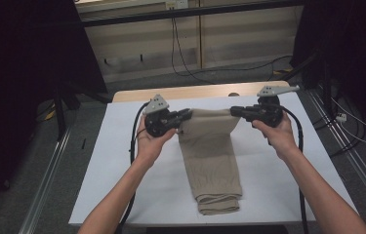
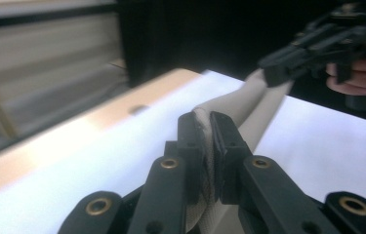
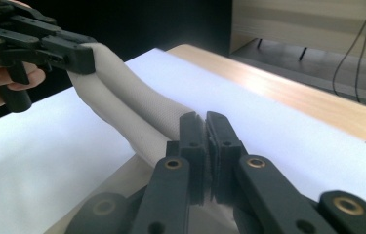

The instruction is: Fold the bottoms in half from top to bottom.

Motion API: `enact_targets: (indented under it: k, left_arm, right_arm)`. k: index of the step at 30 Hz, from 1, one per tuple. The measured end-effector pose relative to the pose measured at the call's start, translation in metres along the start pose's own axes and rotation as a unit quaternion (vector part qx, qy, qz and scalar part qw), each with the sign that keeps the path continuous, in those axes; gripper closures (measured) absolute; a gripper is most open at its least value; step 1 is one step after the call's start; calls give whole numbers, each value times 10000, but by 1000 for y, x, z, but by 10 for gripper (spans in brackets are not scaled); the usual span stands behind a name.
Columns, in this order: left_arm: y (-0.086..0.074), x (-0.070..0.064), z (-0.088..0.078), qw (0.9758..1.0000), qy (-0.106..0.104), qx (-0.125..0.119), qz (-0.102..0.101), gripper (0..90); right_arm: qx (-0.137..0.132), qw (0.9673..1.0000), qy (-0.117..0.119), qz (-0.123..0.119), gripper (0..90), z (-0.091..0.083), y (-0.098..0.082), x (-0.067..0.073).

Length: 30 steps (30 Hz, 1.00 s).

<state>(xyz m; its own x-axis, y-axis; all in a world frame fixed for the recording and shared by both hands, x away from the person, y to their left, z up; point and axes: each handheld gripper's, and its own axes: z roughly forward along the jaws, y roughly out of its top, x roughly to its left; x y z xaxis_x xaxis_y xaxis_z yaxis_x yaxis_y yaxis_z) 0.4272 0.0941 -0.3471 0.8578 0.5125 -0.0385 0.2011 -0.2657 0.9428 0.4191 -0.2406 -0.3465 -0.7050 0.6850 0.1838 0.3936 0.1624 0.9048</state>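
Observation:
A pair of beige trousers (image 1: pixel 212 156), folded lengthwise, lies on the white table (image 1: pixel 122 161) with its folded leg end near the front edge. My left gripper (image 1: pixel 186 115) is shut on the left corner of the waistband, and my right gripper (image 1: pixel 234 111) is shut on the right corner. Both hold that end lifted off the table. In the left gripper view the beige fabric (image 2: pixel 249 105) is pinched between my jaws and stretches to the other gripper (image 2: pixel 278 73). The right gripper view shows the fabric (image 3: pixel 132 109) running from my shut jaws to the other gripper (image 3: pixel 80 58).
A bare wooden strip (image 1: pixel 190 91) runs along the table's far edge. Black cables (image 1: pixel 134 131) trail from both grippers. Metal floor rails (image 1: pixel 49 170) flank the table, and dark curtains hang on both sides.

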Motion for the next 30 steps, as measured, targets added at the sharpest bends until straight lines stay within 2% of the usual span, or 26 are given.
enact_targets:
  k: [1, 3, 8, 12, 13, 16, 18, 19, 21, 22, 23, 24, 25, 26, 27, 28, 29, 30]
  left_arm:
    - [-6, -7, -2, 10000, -56, 72, 39, 843]
    - [-19, -21, -6, 9997, -98, 238, -19, 843]
    - [-40, -49, -21, 9975, -467, 533, 67, 842]
    - [-58, -70, -33, 9943, -710, 789, 123, 841]
    - [-63, -77, -37, 9931, -747, 875, 218, 841]
    - [-77, -91, -44, 9901, -909, 1018, 339, 839]
    - [-86, -97, -44, 9877, -988, 1147, 383, 837]
    - [-91, -101, -44, 9872, -1037, 1165, 347, 835]
    - [-97, -109, -42, 9833, -1173, 1310, 464, 828]
    - [-98, -112, -42, 9805, -1217, 1404, 634, 821]
    - [-99, -115, -42, 9792, -1281, 1437, 644, 810]
    - [-100, -116, -43, 9800, -1289, 1405, 575, 799]
    - [-100, -116, -44, 9790, -1316, 1441, 594, 782]
    - [-101, -117, -44, 9790, -1305, 1471, 535, 765]
    - [-102, -118, -45, 9799, -1268, 1474, 440, 729]
    - [-103, -118, -45, 9791, -1293, 1527, 350, 662]
    - [-104, -117, -45, 9769, -1408, 1578, 305, 587]
    - [-104, -118, -46, 9773, -1417, 1537, 333, 568]
  right_arm:
    - [14, 10000, 60, -18, 870, -3, -5, 5]
    - [105, 9998, 139, -70, 870, -10, -18, 17]
    - [470, 9987, 187, -49, 869, -22, -49, 37]
    - [642, 9972, 370, -24, 868, -33, -71, 59]
    - [679, 9969, 401, -11, 867, -34, -75, 63]
    - [915, 9941, 587, 50, 866, -36, -98, 79]
    - [976, 9936, 576, 12, 864, -38, -107, 85]
    - [1028, 9930, 578, -94, 861, -40, -111, 87]
    - [1121, 9922, 529, -131, 856, -42, -117, 91]
    - [1177, 9913, 569, -124, 852, -43, -120, 92]
    - [1247, 9906, 545, -164, 842, -44, -123, 94]
    - [1317, 9895, 562, -189, 816, -46, -126, 97]
    - [1347, 9890, 577, -190, 786, -47, -127, 98]
    - [1353, 9889, 588, -152, 754, -50, -129, 99]
    - [1389, 9882, 635, -113, 705, -52, -132, 100]
    - [1436, 9876, 617, -114, 687, -53, -133, 102]
    - [1456, 9875, 589, -135, 687, -54, -135, 103]
    - [1446, 9875, 612, -123, 679, -55, -137, 103]
